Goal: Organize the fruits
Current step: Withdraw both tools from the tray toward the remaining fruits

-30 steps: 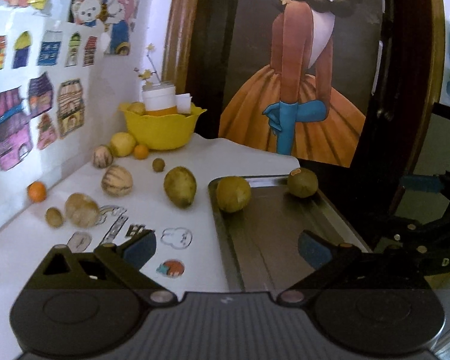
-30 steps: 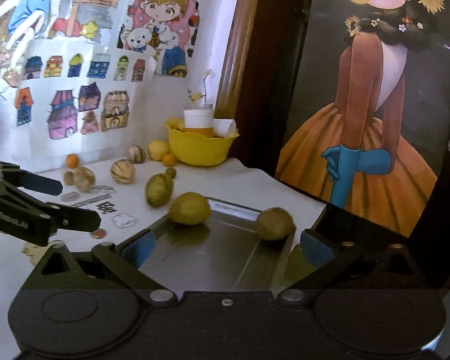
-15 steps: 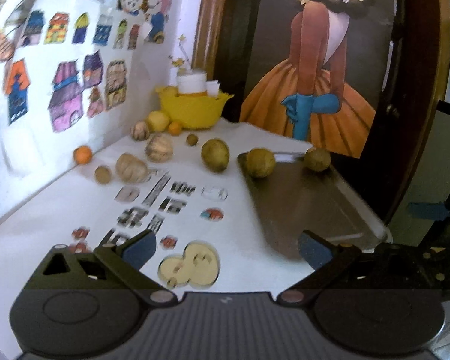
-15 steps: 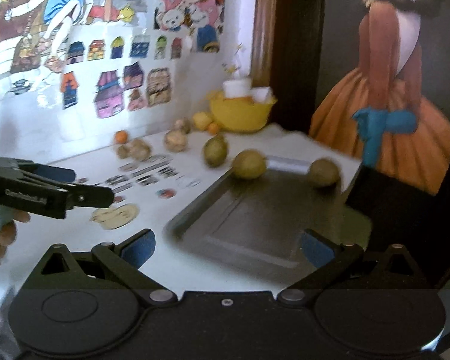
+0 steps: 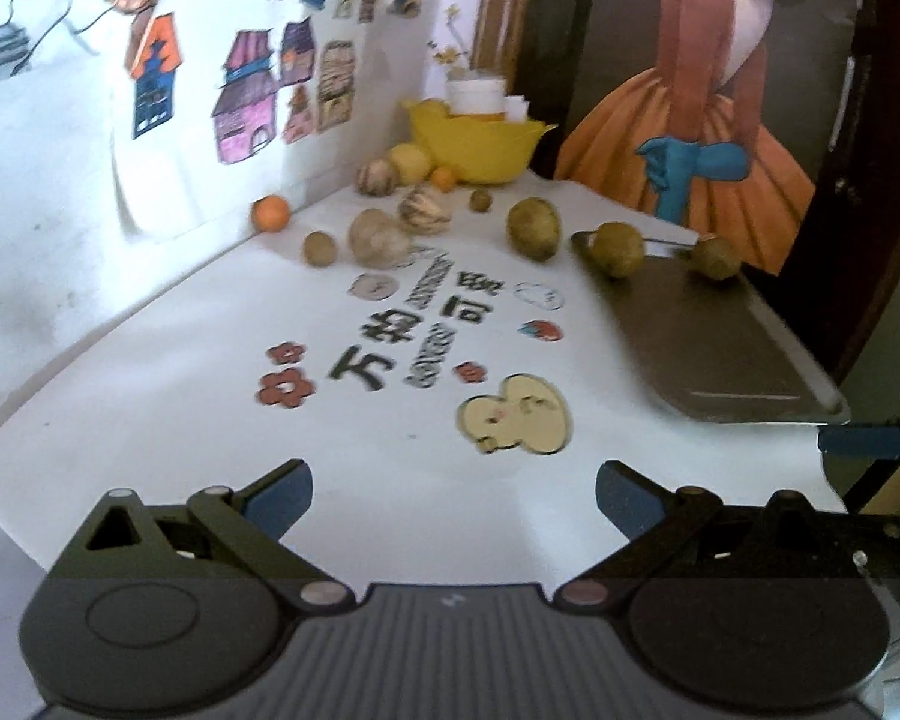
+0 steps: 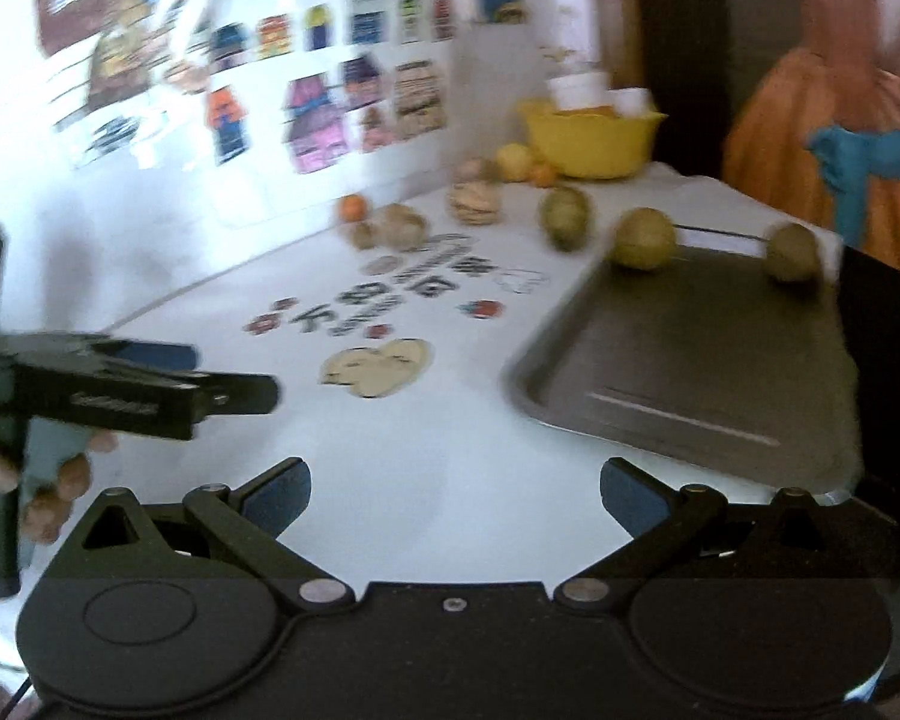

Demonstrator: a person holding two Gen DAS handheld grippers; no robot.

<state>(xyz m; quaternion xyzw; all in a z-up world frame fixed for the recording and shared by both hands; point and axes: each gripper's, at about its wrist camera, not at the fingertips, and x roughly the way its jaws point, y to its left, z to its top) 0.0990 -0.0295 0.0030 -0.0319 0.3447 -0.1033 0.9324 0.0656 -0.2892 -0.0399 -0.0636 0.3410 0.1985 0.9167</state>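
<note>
A grey metal tray [image 5: 714, 348] [image 6: 690, 360] lies on the right of the white table with two greenish-yellow fruits at its far edge [image 5: 617, 249] [image 5: 716, 257]. Another green fruit [image 5: 533, 228] lies on the table beside the tray. Several tan melons, small oranges and a lemon lie farther back near the wall [image 5: 378, 237]. My left gripper [image 5: 453, 495] is open and empty over the near table. My right gripper [image 6: 455, 495] is open and empty; the left gripper also shows in the right wrist view [image 6: 150, 390].
A yellow bowl [image 5: 480, 141] holding a white cup stands at the back corner. Stickers [image 5: 513, 414] cover the tabletop. The left wall carries drawings; a dark framed painting [image 5: 720, 90] stands behind the tray.
Both grippers have pulled back from the tray toward the near table edge. The fruits and tray now sit farther away. Both stay open.
</note>
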